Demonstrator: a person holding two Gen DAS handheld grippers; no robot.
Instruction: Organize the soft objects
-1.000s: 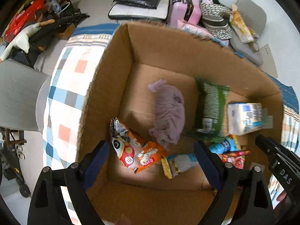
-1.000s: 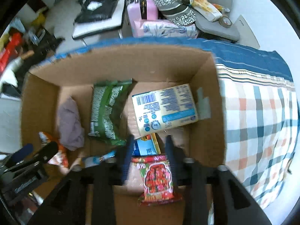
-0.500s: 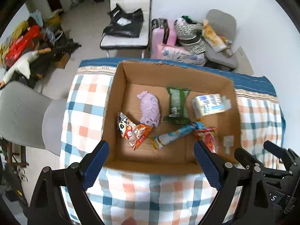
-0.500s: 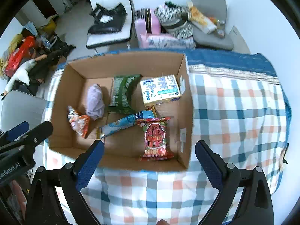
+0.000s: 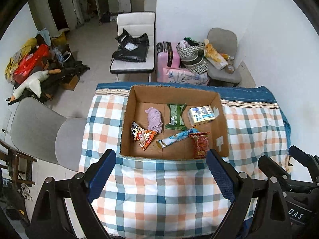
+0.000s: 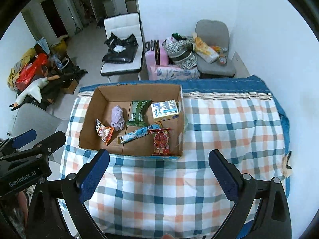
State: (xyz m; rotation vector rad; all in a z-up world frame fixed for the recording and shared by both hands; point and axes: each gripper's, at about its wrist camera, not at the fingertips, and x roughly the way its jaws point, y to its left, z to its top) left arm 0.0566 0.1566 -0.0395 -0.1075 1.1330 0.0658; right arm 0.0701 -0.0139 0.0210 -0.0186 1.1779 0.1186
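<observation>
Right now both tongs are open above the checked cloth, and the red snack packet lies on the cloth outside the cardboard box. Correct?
Not quite. The red snack packet lies inside the cardboard box, near its front right corner, as the right wrist view shows. The left tongs and right tongs are open above the checked cloth.

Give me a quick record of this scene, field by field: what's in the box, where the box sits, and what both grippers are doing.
container: cardboard box, open top
surface: checked cloth under the box
contents: purple cloth, green packet, white and blue carton, orange snack bag, blue tube packet, red snack packet
left gripper: open, empty, over the cloth in front of the box
right gripper: open, empty, beside the left gripper
</observation>
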